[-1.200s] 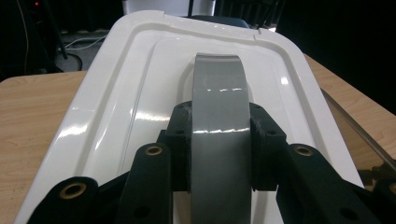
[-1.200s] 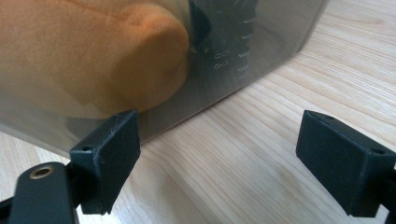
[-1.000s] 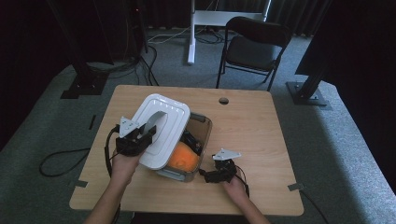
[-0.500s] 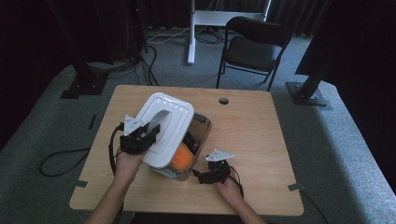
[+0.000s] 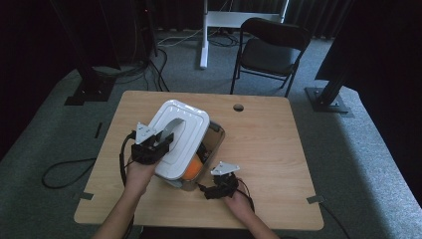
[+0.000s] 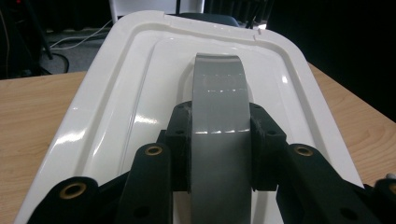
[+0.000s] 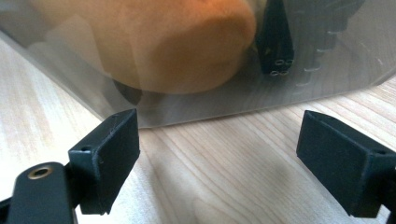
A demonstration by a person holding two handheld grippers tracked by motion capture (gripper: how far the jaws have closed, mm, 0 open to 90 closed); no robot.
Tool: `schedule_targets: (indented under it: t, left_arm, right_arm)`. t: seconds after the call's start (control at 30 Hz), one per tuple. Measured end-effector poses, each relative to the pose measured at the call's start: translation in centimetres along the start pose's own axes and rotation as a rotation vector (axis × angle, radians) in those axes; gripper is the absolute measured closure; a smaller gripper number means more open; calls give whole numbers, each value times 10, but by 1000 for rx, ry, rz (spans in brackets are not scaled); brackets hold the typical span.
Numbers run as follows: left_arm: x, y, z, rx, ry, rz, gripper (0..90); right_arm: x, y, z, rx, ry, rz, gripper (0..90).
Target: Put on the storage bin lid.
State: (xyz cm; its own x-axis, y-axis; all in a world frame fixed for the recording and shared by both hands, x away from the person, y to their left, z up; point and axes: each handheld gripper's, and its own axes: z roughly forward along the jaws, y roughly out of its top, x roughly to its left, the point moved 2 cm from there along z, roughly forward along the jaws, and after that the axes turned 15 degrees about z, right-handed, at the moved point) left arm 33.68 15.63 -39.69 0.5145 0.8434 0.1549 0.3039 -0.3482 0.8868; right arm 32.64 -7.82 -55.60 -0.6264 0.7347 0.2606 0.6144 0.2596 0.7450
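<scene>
We are clamping our left gripper (image 6: pixel 217 154) on the lid's (image 5: pixel 179 137) grey handle (image 6: pixel 217 98), holding it tilted over the clear box (image 5: pixel 211 144) at frame centre. Our right gripper (image 7: pixel 233 154) is gaping empty beside the box, an orange thing (image 7: pixel 187 42) inside.

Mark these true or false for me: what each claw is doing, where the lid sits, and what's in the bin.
1. The left claw is shut on the lid's grey handle. True.
2. The white lid lies flat on the table. False: it is held tilted over the bin.
3. The right claw is open, with wood between its jaws. True.
4. The right claw grips the bin's wall. False: it sits just short of the clear wall, holding nothing.
5. An orange thing lies inside the bin. True.
</scene>
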Motion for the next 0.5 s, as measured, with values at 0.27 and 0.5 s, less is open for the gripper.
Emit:
schedule_targets:
  t: [0.27, 0.5]
  left_arm:
    - [-4, 2, 6, 7, -21, -5, 673]
    - [-11, 2, 16, 31, -52, 4, 673]
  right_arm:
    - [-4, 0, -3, -16, 4, 26, 126]
    - [-4, 0, -3, -19, 7, 26, 126]
